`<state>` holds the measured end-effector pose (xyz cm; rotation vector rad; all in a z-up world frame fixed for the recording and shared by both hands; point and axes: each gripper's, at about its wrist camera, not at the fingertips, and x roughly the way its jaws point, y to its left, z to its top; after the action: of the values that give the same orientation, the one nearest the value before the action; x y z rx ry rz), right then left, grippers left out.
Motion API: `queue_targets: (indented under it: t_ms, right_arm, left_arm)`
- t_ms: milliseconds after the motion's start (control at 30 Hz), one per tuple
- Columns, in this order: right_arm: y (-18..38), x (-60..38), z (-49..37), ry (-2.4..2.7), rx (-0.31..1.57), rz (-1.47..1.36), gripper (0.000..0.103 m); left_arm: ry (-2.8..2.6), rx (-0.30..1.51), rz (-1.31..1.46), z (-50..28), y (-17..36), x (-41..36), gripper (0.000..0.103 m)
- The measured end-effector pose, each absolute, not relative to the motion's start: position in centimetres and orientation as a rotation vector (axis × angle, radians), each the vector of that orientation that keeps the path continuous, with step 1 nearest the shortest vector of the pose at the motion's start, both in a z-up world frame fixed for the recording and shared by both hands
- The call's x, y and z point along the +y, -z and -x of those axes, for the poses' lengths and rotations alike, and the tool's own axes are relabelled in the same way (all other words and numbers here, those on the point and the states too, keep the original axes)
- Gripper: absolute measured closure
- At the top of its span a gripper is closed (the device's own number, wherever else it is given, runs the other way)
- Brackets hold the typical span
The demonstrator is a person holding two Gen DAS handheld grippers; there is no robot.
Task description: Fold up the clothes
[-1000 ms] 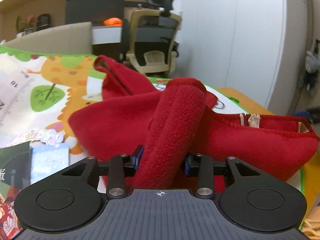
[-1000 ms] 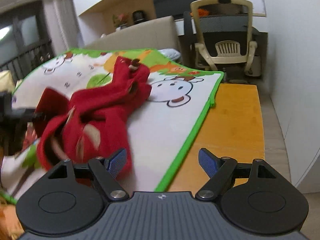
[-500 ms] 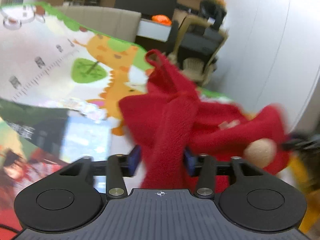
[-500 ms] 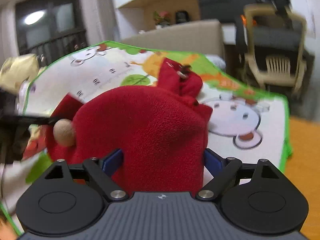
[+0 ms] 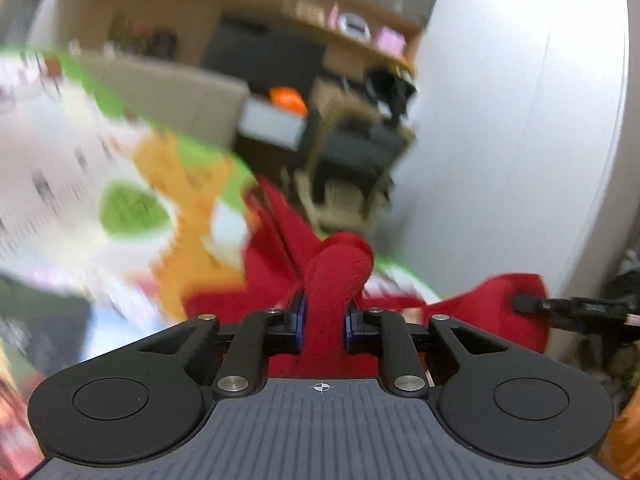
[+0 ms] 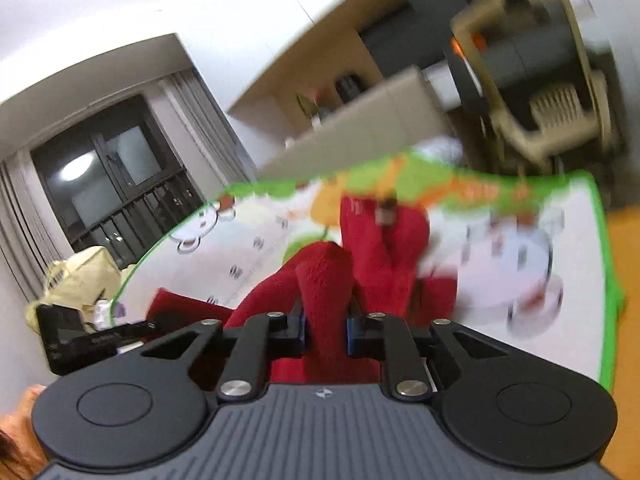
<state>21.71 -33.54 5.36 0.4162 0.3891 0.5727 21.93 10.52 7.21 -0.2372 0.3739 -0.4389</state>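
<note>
A red fleece garment (image 5: 340,268) hangs bunched between both grippers above a cartoon play mat (image 5: 60,184). My left gripper (image 5: 323,320) is shut on a thick fold of it. In the left wrist view the other gripper's black finger (image 5: 568,306) meets the garment's far right end. My right gripper (image 6: 325,326) is shut on another red fold (image 6: 326,280); more of the garment (image 6: 384,248) trails onto the mat (image 6: 520,256) beyond. The left gripper (image 6: 100,336) shows at the left edge of the right wrist view, holding the garment's other end. Both views are motion-blurred.
A beige office chair (image 6: 552,92) and a dark desk stand past the mat's far edge. A sofa back (image 5: 168,96) runs behind the mat. A yellow bag (image 6: 76,276) lies at the left. Orange wooden floor (image 6: 624,264) borders the mat's green edge. A white wall (image 5: 520,120) is at right.
The right gripper went from open beside the garment to shut on a fold. Both grippers have lifted and tilted upward with the garment stretched between them; the left stayed shut.
</note>
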Motion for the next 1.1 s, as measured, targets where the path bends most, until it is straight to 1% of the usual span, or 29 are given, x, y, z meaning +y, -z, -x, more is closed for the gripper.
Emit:
queue_targets:
  t_ms: [67, 133, 167, 233, 300, 333, 367, 400, 433, 467, 533, 600, 667, 700, 767, 800, 867, 900, 933, 1033, 1067, 1100]
  right_arm:
    - [-6.2, -33.2, -23.5, -0.545, 0.362, -0.363, 0.087]
    - [-5.3, -32.4, -26.4, -0.490, 0.394, -0.319, 0.087]
    - [-4.3, -31.8, -28.0, -0.464, 0.426, -0.293, 0.087]
    - [-2.6, -30.8, -30.3, -0.420, 0.475, -0.218, 0.087]
    - [-0.9, -29.7, -32.4, -0.379, 0.517, -0.134, 0.086]
    - [-0.1, -29.2, -33.4, -0.358, 0.537, -0.092, 0.085]
    - [0.3, -29.0, -33.9, -0.343, 0.551, -0.071, 0.079]
    - [0.0, -29.3, -33.8, -0.334, 0.554, -0.078, 0.075]
    - [-0.3, -29.5, -33.5, -0.325, 0.553, -0.072, 0.069]
    - [-0.5, -29.6, -33.1, -0.316, 0.549, -0.051, 0.061]
    - [-0.9, -29.9, -32.1, -0.300, 0.535, -0.004, 0.053]
    - [-1.4, -30.2, -31.0, -0.300, 0.516, 0.023, 0.053]
    - [-1.9, -30.2, -30.3, -0.298, 0.493, 0.042, 0.053]
    - [-2.0, -29.8, -30.3, -0.296, 0.487, 0.062, 0.053]
    - [-1.8, -29.0, -30.8, -0.290, 0.489, 0.105, 0.052]
    - [-1.5, -28.5, -31.2, -0.286, 0.495, 0.127, 0.052]
    - [-0.9, -27.7, -32.1, -0.271, 0.504, 0.170, 0.052]
    - [-0.8, -27.6, -32.4, -0.258, 0.504, 0.186, 0.050]
    - [-0.8, -27.7, -32.5, -0.247, 0.505, 0.186, 0.045]
    - [-2.4, -28.3, -31.5, -0.253, 0.488, 0.104, 0.041]
    - [-3.3, -28.3, -30.5, -0.282, 0.462, 0.068, 0.040]
    - [-4.1, -28.3, -29.7, -0.323, 0.436, 0.029, 0.037]
  left_arm:
    - [0.364, 0.358, 0.233, -23.4, -7.4, 11.2, 0.083]
    - [0.293, 0.376, 0.234, -25.3, -6.6, 11.9, 0.081]
    - [0.269, 0.408, 0.230, -26.3, -5.7, 12.0, 0.078]
    - [0.218, 0.478, 0.162, -28.5, -3.5, 11.3, 0.076]
    - [0.173, 0.529, 0.089, -30.4, -1.7, 10.7, 0.072]
    - [0.154, 0.545, 0.051, -31.1, -1.0, 10.5, 0.071]
    - [0.144, 0.564, 0.048, -31.6, -0.7, 10.5, 0.069]
    - [0.139, 0.579, 0.059, -31.9, -0.7, 10.6, 0.068]
    - [0.134, 0.583, 0.066, -31.8, -0.9, 10.7, 0.062]
    - [0.128, 0.580, 0.069, -31.4, -1.3, 11.1, 0.054]
    - [0.116, 0.574, 0.076, -30.7, -2.2, 11.8, 0.044]
    - [0.121, 0.546, 0.142, -29.1, -4.0, 12.7, 0.041]
    - [0.122, 0.513, 0.201, -27.5, -5.9, 13.2, 0.024]
    - [0.140, 0.490, 0.223, -26.8, -6.8, 13.0, 0.022]
    - [0.264, 0.475, 0.273, -26.5, -7.3, 11.7, 0.013]
    - [0.326, 0.467, 0.297, -26.4, -7.6, 11.0, 0.011]
    - [0.440, 0.501, 0.330, -27.3, -6.4, 8.9, 0.010]
    - [0.448, 0.534, 0.308, -27.9, -5.5, 7.8, 0.010]
    - [0.416, 0.568, 0.258, -28.7, -4.4, 6.7, 0.010]
    - [0.294, 0.635, 0.156, -31.0, -1.4, 5.7, 0.009]
    - [0.253, 0.656, 0.122, -31.8, -0.3, 5.3, 0.006]
    - [0.229, 0.660, 0.112, -32.2, 0.3, 5.4, 0.005]
